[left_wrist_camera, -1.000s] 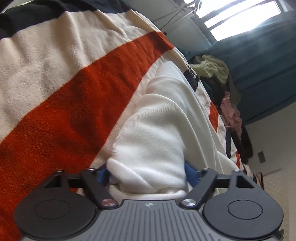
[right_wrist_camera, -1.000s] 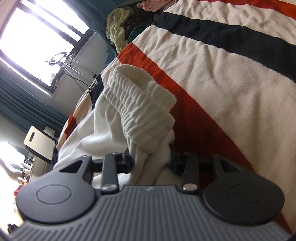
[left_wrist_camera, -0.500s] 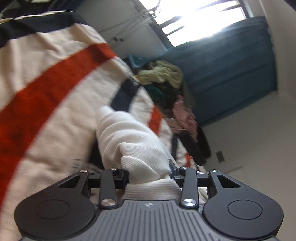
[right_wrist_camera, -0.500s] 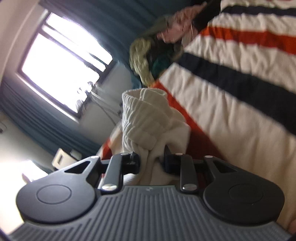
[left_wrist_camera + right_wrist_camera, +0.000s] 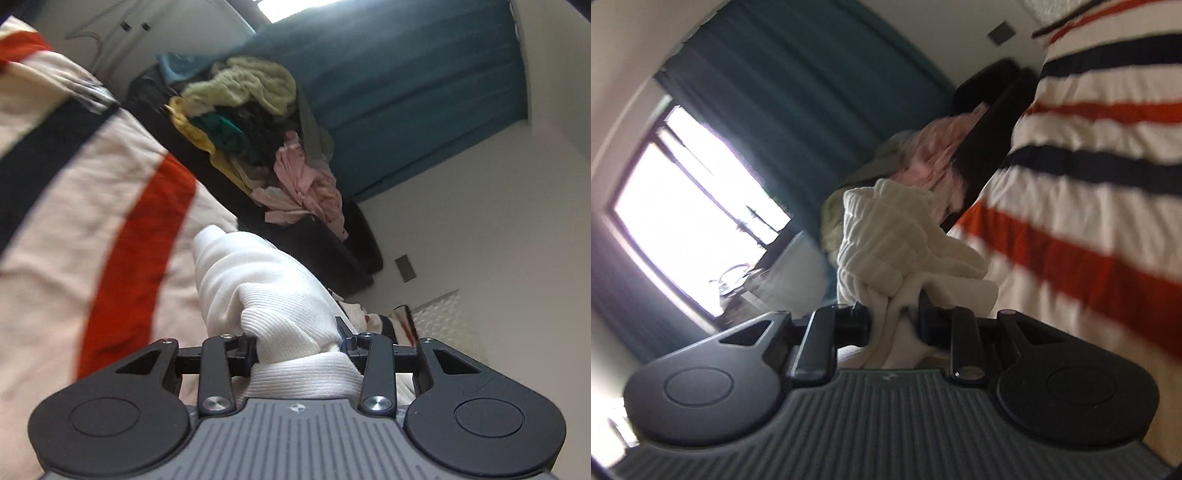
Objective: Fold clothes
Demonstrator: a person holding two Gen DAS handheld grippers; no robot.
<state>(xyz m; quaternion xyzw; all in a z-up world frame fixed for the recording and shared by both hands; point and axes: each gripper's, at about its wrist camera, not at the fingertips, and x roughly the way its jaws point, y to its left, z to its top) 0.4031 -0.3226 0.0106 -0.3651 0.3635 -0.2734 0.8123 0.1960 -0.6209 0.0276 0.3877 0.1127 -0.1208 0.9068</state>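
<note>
A white knit garment [image 5: 258, 288] is pinched in my left gripper [image 5: 297, 341], which is shut on a bunched fold of it and holds it above the striped blanket [image 5: 92, 206]. My right gripper [image 5: 894, 325] is shut on another part of the same white garment [image 5: 886, 236], its ribbed edge standing up in front of the fingers. The blanket also shows at the right of the right wrist view [image 5: 1089, 192]. The rest of the garment is hidden below both grippers.
A pile of mixed clothes [image 5: 258, 129] lies on a dark stand at the blanket's far edge, also in the right wrist view [image 5: 923, 158]. Teal curtains [image 5: 406, 92] and a bright window [image 5: 683, 206] are behind. A white wall [image 5: 498, 221] is to the right.
Both grippers have lifted and tilted up with the white garment. The views swung from the blanket toward the clothes pile, curtains and wall. Both grips stay closed on the cloth.
</note>
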